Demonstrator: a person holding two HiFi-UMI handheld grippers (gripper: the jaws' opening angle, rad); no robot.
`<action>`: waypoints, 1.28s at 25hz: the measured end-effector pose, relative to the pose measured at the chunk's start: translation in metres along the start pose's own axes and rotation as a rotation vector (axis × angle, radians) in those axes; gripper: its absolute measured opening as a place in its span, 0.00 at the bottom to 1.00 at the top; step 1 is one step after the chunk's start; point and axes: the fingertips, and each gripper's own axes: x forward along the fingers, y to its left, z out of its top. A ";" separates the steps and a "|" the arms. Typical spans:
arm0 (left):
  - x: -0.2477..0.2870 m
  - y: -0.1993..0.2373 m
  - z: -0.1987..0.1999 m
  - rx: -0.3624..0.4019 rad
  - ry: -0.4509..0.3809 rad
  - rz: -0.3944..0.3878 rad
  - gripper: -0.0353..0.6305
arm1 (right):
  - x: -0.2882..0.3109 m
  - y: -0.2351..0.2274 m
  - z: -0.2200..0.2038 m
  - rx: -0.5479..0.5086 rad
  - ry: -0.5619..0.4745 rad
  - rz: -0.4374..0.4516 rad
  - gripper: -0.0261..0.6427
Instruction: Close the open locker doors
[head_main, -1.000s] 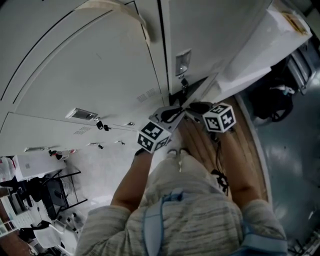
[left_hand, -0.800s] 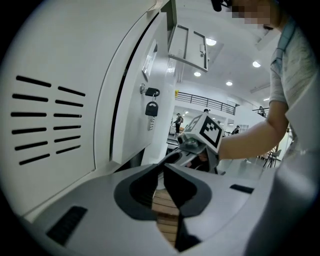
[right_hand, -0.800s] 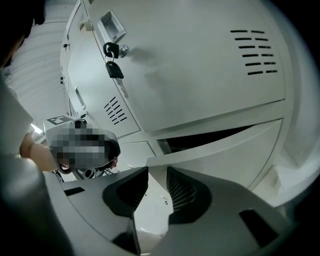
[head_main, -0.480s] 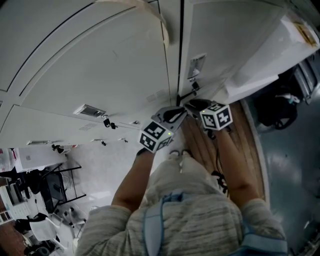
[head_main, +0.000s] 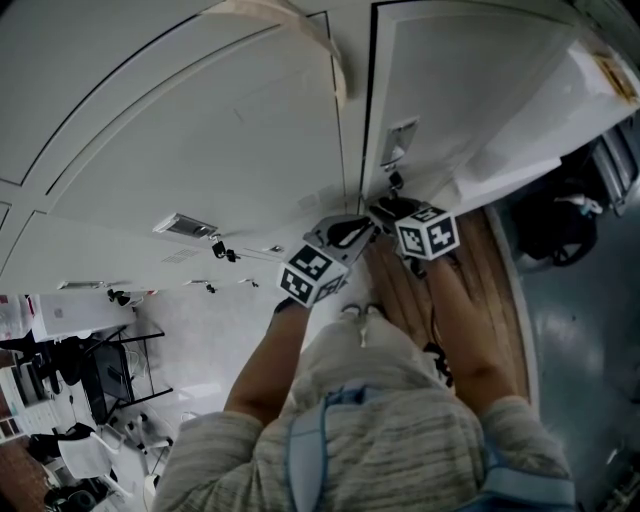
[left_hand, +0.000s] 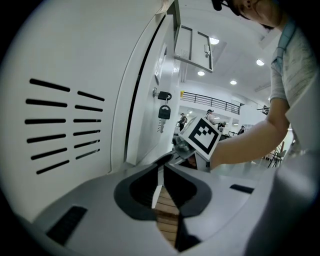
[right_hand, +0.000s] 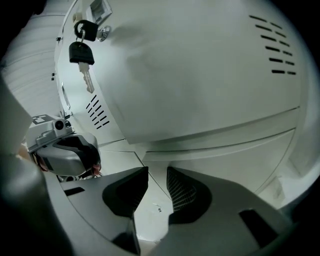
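Observation:
In the head view a white locker door (head_main: 470, 90) with a lock plate and hanging key (head_main: 397, 150) stands slightly ajar beside the closed lockers. My right gripper (head_main: 385, 210) is at the door's lower part, just under the lock. Its jaws stand a little apart with nothing between them (right_hand: 157, 172), facing the door's white face (right_hand: 200, 75), and the black key (right_hand: 82, 57) dangles to the upper left. My left gripper (head_main: 365, 225) sits next to it, shut and empty (left_hand: 161, 167), alongside a vented locker front (left_hand: 60, 125).
A wooden strip of floor (head_main: 500, 290) runs under the lockers. A dark bag or seat (head_main: 555, 215) is to the right. More closed lockers with keys (head_main: 215, 245) stretch left, and chairs and desks (head_main: 100, 380) stand beyond. Two upper locker doors (left_hand: 192, 47) hang open.
The ajar door has swung closer to the locker frame and its dark gap has narrowed. Both grippers moved forward with it, the right one staying at the door.

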 end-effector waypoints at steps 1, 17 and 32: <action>0.000 0.001 0.000 0.000 0.000 0.001 0.09 | 0.000 0.001 0.001 0.003 -0.002 0.000 0.21; 0.002 0.003 0.001 -0.006 0.001 0.008 0.09 | 0.006 -0.002 0.010 0.015 -0.033 -0.010 0.21; -0.001 0.005 0.002 -0.007 -0.005 0.017 0.09 | -0.003 0.004 0.009 -0.015 -0.043 -0.011 0.21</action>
